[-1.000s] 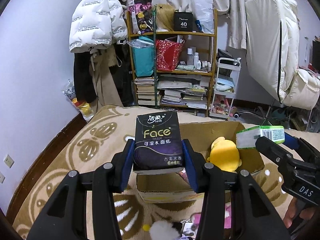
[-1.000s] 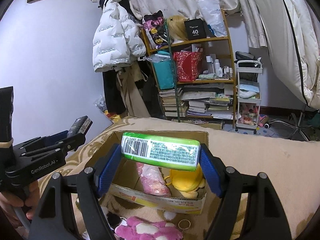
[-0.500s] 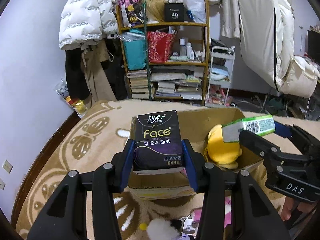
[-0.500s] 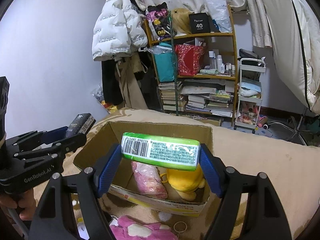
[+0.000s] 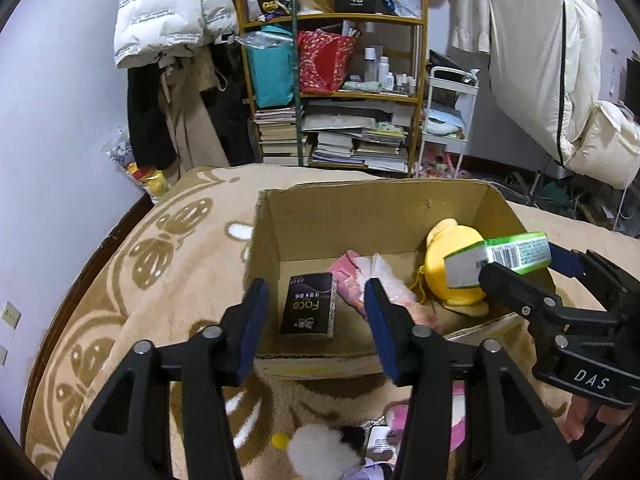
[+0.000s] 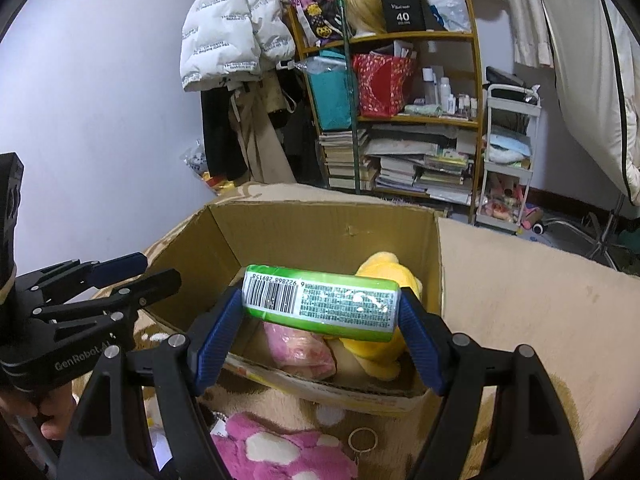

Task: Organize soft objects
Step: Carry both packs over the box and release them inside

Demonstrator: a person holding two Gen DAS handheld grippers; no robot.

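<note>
An open cardboard box (image 5: 360, 216) (image 6: 320, 224) sits on a beige patterned blanket. A black "Face" tissue pack (image 5: 308, 309) lies on the box floor at the left, free of my left gripper (image 5: 316, 320), whose jaws are opening above the near wall with nothing between them. My right gripper (image 6: 320, 316) is shut on a green tissue pack (image 6: 320, 306) (image 5: 504, 256), held over the box. Inside the box also lie a yellow plush toy (image 5: 452, 272) (image 6: 384, 276) and a pink bagged item (image 5: 360, 284) (image 6: 296, 344).
A pink and white plush (image 6: 280, 452), a white pompom (image 5: 320, 448) and a metal ring (image 6: 362, 438) lie on the blanket (image 5: 160, 280) in front of the box. A cluttered shelf (image 5: 340, 92), hanging coats (image 5: 172, 12) and a white cart (image 6: 508, 160) stand behind.
The left gripper let go of the black tissue pack, which dropped onto the box floor. Both grippers sank toward the box; the right one still holds the green pack.
</note>
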